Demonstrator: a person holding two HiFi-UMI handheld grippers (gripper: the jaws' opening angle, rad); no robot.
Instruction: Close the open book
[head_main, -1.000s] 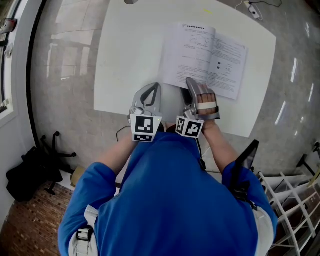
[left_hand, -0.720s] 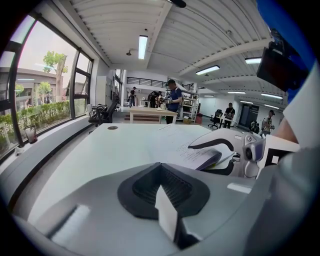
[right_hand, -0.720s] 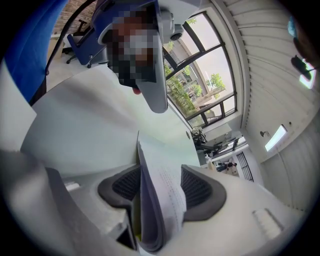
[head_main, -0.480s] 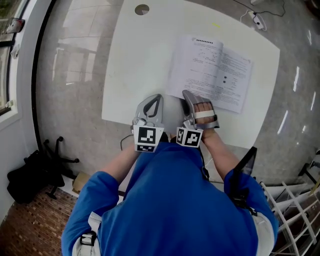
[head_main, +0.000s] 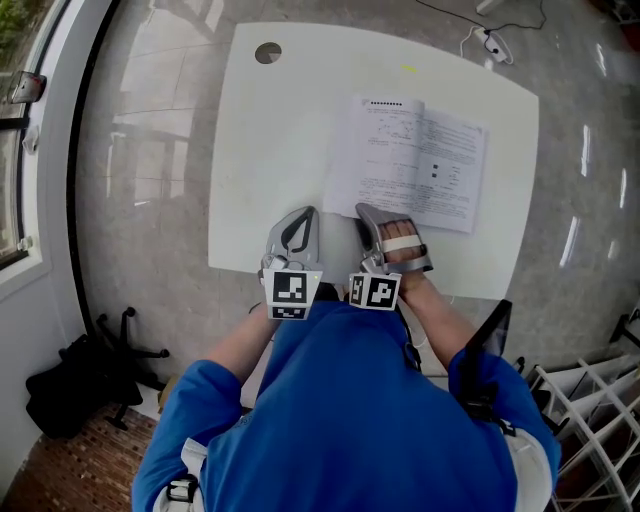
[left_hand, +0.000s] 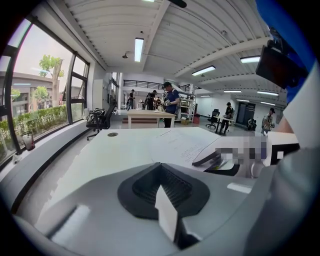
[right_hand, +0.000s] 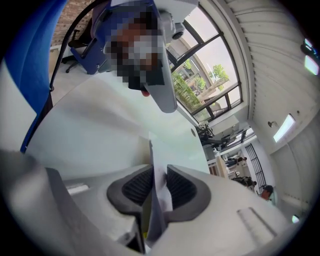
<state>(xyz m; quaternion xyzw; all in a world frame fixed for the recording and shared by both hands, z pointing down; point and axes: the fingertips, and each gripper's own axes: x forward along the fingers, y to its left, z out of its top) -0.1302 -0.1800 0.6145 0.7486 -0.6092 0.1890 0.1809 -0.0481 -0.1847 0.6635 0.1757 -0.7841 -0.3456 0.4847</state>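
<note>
Now the right gripper (right_hand: 159, 186) has just closed onto pages of the book (head_main: 410, 160); left gripper (left_hand: 161, 186) pinched together

An open book (head_main: 415, 165) lies flat, pages up, on the right half of the white table (head_main: 270, 150).

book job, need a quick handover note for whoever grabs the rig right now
Right gripper: jaws have just been closing and now pinch paper at the near edge of the book.
Left gripper: shut, empty, at the near edge of the table, left of the book.
Done: grip taken.
Left: the book lies open and flat; swing the gripped side over and close it.
</note>
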